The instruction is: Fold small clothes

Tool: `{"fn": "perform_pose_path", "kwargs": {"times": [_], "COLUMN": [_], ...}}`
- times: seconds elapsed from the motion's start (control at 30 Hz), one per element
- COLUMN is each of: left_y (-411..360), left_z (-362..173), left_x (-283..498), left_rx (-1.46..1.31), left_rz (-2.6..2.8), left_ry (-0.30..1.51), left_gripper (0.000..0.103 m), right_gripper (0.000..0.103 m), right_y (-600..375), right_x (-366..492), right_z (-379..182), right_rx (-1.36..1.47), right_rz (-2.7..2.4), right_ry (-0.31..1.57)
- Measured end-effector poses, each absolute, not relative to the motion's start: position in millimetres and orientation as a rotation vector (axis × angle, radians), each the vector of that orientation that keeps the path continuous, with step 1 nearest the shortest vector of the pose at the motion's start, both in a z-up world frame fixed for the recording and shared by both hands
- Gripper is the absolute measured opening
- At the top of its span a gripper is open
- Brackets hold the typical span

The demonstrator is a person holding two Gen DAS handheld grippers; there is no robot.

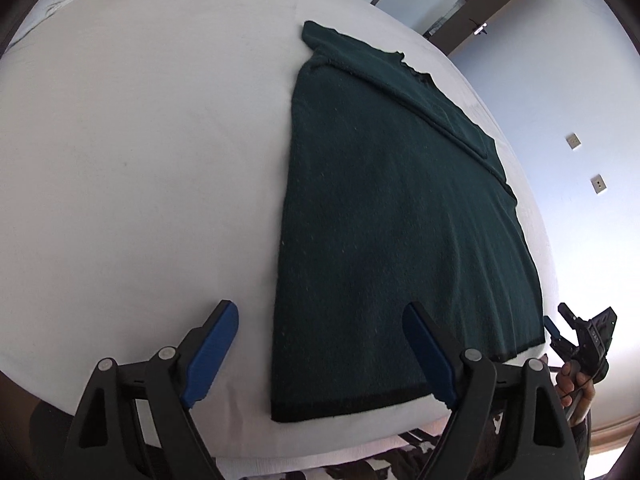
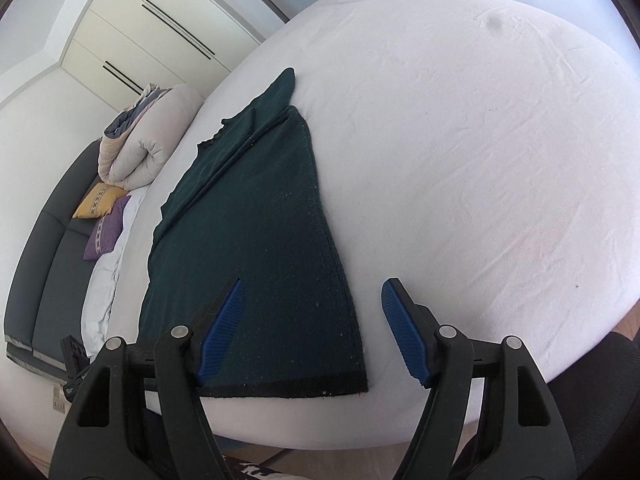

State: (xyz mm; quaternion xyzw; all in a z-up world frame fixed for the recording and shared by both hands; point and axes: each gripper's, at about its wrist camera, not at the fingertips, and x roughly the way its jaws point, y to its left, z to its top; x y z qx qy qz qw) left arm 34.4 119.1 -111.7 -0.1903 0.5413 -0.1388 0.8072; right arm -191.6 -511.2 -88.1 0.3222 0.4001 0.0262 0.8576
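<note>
Open tools (image 1: 320,354) over folded sweater (image 1: 384,216)

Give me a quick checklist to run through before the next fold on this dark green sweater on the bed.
1. Left gripper empty, jaws open: ok.
2. Right gripper empty, jaws open: ok.
3. Dark green sweater lies flat on the white bed sheet, long sides already folded in: ok.
4. Folded-in sleeve lies flat on the body: ok.
5. Near hem within reach, straight, close to the bed edge: ok, though it sits near the drop.
6. Grippers lined up on the two hem corners: not ok; both hover above the hem without touching it.
</note>
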Motion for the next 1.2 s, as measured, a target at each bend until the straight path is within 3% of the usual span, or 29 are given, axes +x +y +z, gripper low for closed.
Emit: {"fn": "perform_pose_path", "kwargs": {"times": [0.23,0.47,0.87,0.97,1.03,1.2], "left_y": [128.4,123.8,148.5,141.9,139.5,147.0], "left_z": [-114.2,-116.4,-127.1,-123.4,-126.7,-133.7], "left_x": [30.4,37.7,39.8,34.6,32.5,36.4], "left_rx": [-0.476,-0.535,-0.668,-0.634,-0.675,-0.821], "left_rz": [-0.314,-0.381,-0.339,-0.341,-0.379,-0.424], "left_ry": [1.220,1.285,1.311,1.298,1.288,1.274], "left_gripper": [0.074,0.073,0.039,0.045,0.062,0.075], "right_gripper": [0.067,0.066,0.066,0.066,0.066,0.066], "right_y": [-516.1,-524.5,-543.8,-544.0,-543.6,-542.8], "right_x": [-187.9,-182.9,-183.8,-186.3,-187.5,-189.0], "right_z": [-92.8,-99.3,-96.9,-98.3,-101.4,-105.8], "right_rx": [0.748,0.820,0.876,0.884,0.900,0.942], "right_rz": [0.093,0.123,0.115,0.118,0.123,0.145], "right_ry": [0.868,0.875,0.880,0.880,0.880,0.874]}}
